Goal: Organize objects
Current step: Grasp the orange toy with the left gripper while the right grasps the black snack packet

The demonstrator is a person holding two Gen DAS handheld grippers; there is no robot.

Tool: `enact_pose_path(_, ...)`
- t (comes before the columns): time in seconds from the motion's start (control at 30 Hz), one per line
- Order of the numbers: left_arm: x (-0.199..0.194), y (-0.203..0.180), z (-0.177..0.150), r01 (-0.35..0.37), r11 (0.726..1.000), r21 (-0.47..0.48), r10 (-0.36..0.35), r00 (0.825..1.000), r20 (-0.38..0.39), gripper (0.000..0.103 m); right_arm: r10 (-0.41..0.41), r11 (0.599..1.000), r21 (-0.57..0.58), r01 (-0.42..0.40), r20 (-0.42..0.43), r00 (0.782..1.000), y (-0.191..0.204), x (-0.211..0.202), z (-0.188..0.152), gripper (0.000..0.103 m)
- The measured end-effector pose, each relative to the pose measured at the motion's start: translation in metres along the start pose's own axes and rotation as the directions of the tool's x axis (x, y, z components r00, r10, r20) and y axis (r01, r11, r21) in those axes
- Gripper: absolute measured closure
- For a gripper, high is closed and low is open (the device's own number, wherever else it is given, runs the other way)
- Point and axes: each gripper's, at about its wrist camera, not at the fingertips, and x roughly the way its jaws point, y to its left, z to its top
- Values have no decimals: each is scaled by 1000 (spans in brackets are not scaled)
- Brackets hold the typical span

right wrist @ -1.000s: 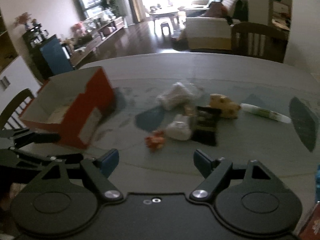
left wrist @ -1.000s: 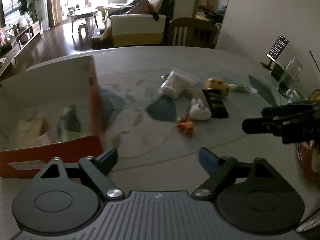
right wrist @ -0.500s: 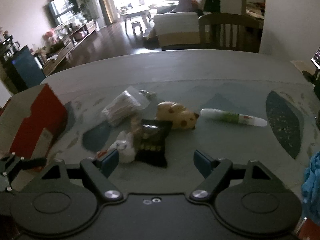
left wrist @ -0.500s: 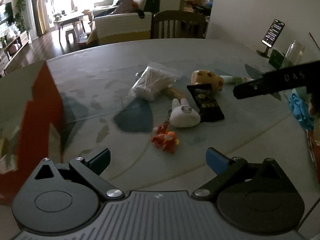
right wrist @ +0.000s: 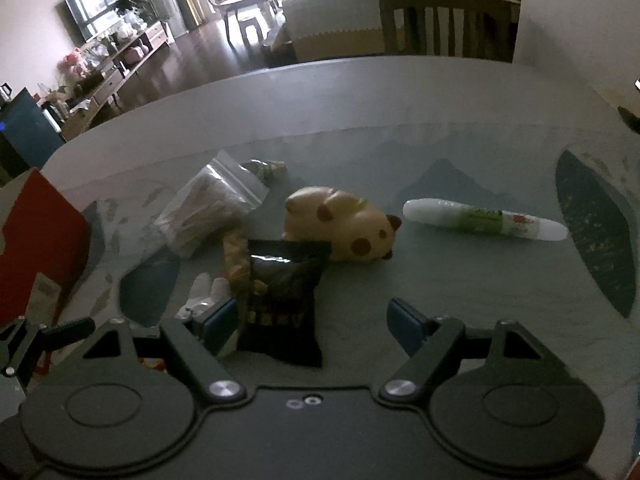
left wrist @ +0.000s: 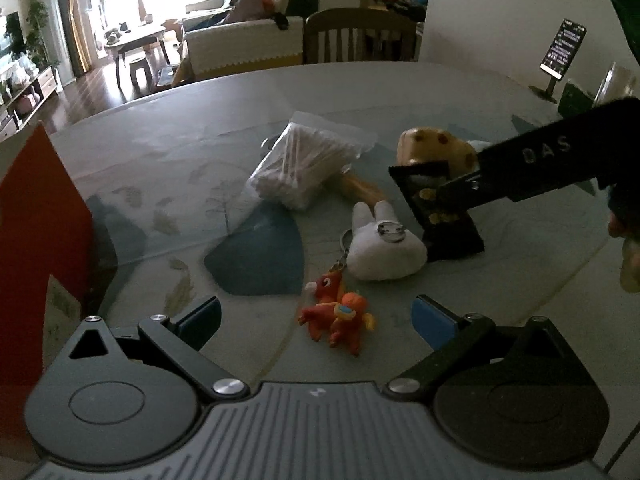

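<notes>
My left gripper (left wrist: 316, 318) is open just above the table, with an orange toy keychain (left wrist: 338, 316) lying between its blue fingertips. Beyond it lie a white bunny plush (left wrist: 384, 244), a bag of cotton swabs (left wrist: 308, 164) and a yellow spotted plush (left wrist: 434, 148). My right gripper (right wrist: 312, 320) is open low over a black snack packet (right wrist: 280, 292), which lies between its fingers close to the left one. In the left wrist view one of the right gripper's fingers (left wrist: 520, 164) reaches in over that black packet (left wrist: 436, 208). A red box (left wrist: 36, 232) stands at the left.
A white tube (right wrist: 484, 220) lies to the right of the yellow plush (right wrist: 340, 228). A phone on a stand (left wrist: 562, 46) and a glass (left wrist: 616, 84) stand at the far right of the table. A wooden chair (left wrist: 360, 36) is behind the table. A person's hand (left wrist: 628, 256) shows at the right edge.
Both grippers swung away from the red box toward the pile. The left one closed in on the orange toy; the right one came down over the black packet.
</notes>
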Motion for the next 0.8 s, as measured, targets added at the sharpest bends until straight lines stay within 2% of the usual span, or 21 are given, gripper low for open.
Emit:
enact_pose_path(0.4, 18, 0, 2, 9, 1000, 13, -9, 1000, -15, 2, 7, 1000, 21, -6, -43, 999, 5, 22, 7, 25)
enact_pose_path(0.47, 19, 0, 1, 20, 1000, 13, -20, 1000, -19, 2, 5, 1000, 9, -4, -40, 999, 6, 23, 8, 27)
enact_pose_path(0.5, 19, 0, 1, 23, 1000, 15, -23, 1000, -18, 3, 5, 1000, 5, -5, -45, 999, 7, 24, 8, 35)
enact_pose_path(0.53, 19, -1, 1, 25, 1000, 18, -24, 1000, -18, 5, 3, 1000, 4, -3, -47, 999, 7, 25, 8, 39)
enact_pose_path(0.63, 17, -4, -1, 23, 999, 36, -23, 1000, -15, 12, 4, 1000, 3, -4, -40, 999, 7, 24, 8, 41)
enact_pose_path(0.73, 14, -8, -3, 25, 997, 67, -24, 1000, -9, 23, 15, 1000, 3, -15, -40, 999, 6, 23, 8, 50)
enact_pose_path(0.8, 12, -10, -3, 31, 996, 81, -31, 1000, -6, 35, 21, 1000, -2, -21, -43, 999, 7, 22, 7, 58)
